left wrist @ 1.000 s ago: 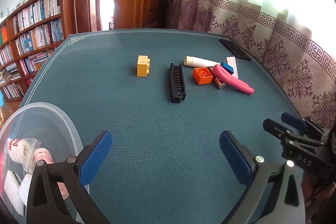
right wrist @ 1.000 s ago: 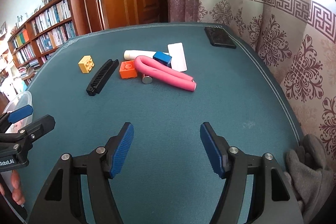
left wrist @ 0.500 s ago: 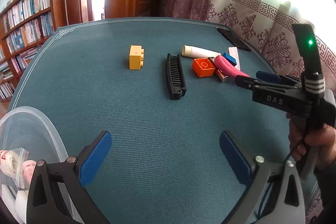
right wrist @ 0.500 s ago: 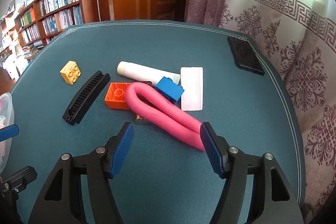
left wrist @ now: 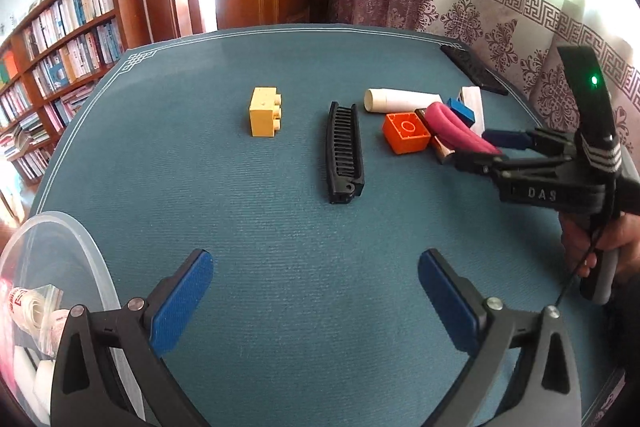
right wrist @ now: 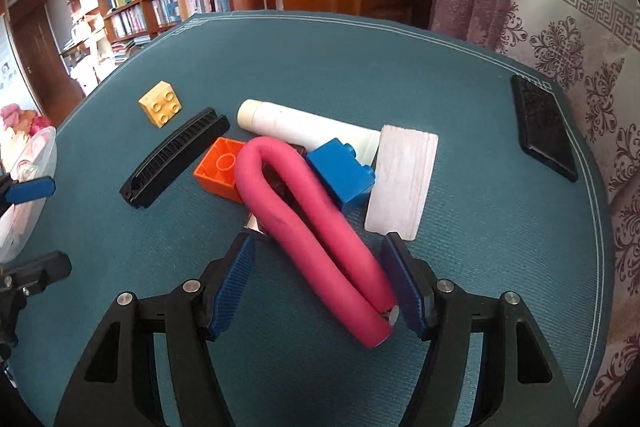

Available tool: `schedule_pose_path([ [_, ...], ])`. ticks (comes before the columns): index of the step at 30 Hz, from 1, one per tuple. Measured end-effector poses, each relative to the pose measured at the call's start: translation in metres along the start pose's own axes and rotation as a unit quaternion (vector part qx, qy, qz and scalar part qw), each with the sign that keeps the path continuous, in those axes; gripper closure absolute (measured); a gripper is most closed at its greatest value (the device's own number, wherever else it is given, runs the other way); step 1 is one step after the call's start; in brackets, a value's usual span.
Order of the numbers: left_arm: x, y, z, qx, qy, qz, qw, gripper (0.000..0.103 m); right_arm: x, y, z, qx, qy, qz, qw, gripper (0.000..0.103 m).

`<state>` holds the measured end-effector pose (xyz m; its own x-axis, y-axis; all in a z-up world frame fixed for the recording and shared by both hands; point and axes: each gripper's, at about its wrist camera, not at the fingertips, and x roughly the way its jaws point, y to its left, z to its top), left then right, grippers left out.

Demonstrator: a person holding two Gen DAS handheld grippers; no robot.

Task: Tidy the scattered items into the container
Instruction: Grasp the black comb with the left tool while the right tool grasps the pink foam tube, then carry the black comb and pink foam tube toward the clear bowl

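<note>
- The right gripper (right wrist: pixel 322 279) has its blue-padded jaws spread wide on either side of the two free ends of a bent pink foam tube (right wrist: pixel 308 227); the right pad sits just beside the tube's ends, and I cannot tell whether it touches.
- The pink foam tube lies folded into a hairpin on the teal table mat (right wrist: pixel 360 59), its bend resting against an orange plastic building block (right wrist: pixel 221 169) and over a small dark item that is mostly hidden.
- A blue plastic building block (right wrist: pixel 344 173) sits just right of the tube, touching a white cylindrical tube (right wrist: pixel 296 125) behind it and a flat white rectangular card (right wrist: pixel 402 183) to its right.
- A black folding comb (right wrist: pixel 176 157) lies left of the orange block, and a yellow plastic building block (right wrist: pixel 161 103) sits beyond it, apart from the pile.
- A flat black rectangular device (right wrist: pixel 544 127) lies well apart near the mat's far right edge.
- The left gripper (left wrist: pixel 316 295) is open and holds nothing, hanging over bare mat near the comb's near end.
- A clear plastic container (left wrist: pixel 86 267) sits at the mat's near left corner beside the left gripper, with white and pink items inside.
- In the left wrist view, a hand (left wrist: pixel 600 247) grips the right tool's handle.
</note>
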<state>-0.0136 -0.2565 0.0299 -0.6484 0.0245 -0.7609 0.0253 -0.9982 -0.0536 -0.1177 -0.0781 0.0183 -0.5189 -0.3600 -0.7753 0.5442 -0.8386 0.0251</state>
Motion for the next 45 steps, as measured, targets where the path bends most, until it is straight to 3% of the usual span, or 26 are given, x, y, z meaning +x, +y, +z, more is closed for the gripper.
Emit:
schedule_pose_path([
  [2,0.0,-0.005,0.007,-0.008,-0.008,0.01,0.9999,0.0,-0.001,-0.004,-0.002,0.005,-0.005,0.01,1.0,0.035],
  [5,0.002,-0.009,0.017,-0.014,-0.018,0.03,0.9993,0.0,-0.004,-0.014,-0.002,0.042,-0.013,0.042,0.998,0.051],
  [8,0.009,-0.01,0.026,-0.023,-0.017,0.055,0.9981,0.0,-0.006,-0.02,-0.007,0.077,-0.027,0.077,0.994,0.056],
  [14,0.031,-0.01,0.037,-0.032,-0.002,0.085,0.9959,0.0,-0.013,-0.014,-0.015,0.081,-0.043,0.085,0.992,0.057],
  [21,0.053,-0.024,0.047,-0.024,0.005,0.08,0.9965,0.002,-0.024,-0.005,-0.018,0.062,-0.062,0.085,0.992,0.057],
  [24,0.063,-0.025,0.052,-0.025,0.009,0.074,0.9969,0.015,-0.02,-0.012,-0.017,0.082,-0.057,0.093,0.991,0.057],
  [26,0.068,-0.022,0.054,-0.032,0.016,0.067,0.9971,0.031,-0.017,-0.017,-0.018,0.091,-0.054,0.092,0.99,0.057],
  [34,0.074,-0.023,0.059,-0.028,0.009,0.057,0.998,0.049,-0.015,-0.015,-0.018,0.09,-0.055,0.094,0.99,0.057],
  [36,0.073,-0.024,0.059,-0.024,0.006,0.053,0.9983,0.057,-0.015,-0.013,-0.02,0.09,-0.055,0.092,0.99,0.057],
  [38,0.071,-0.025,0.058,-0.022,0.003,0.048,0.9986,0.072,-0.015,-0.013,-0.02,0.09,-0.055,0.092,0.99,0.057],
  [45,0.06,-0.023,0.048,-0.038,-0.002,0.032,0.9988,0.072,-0.014,-0.011,-0.02,0.09,-0.056,0.103,0.989,0.057],
])
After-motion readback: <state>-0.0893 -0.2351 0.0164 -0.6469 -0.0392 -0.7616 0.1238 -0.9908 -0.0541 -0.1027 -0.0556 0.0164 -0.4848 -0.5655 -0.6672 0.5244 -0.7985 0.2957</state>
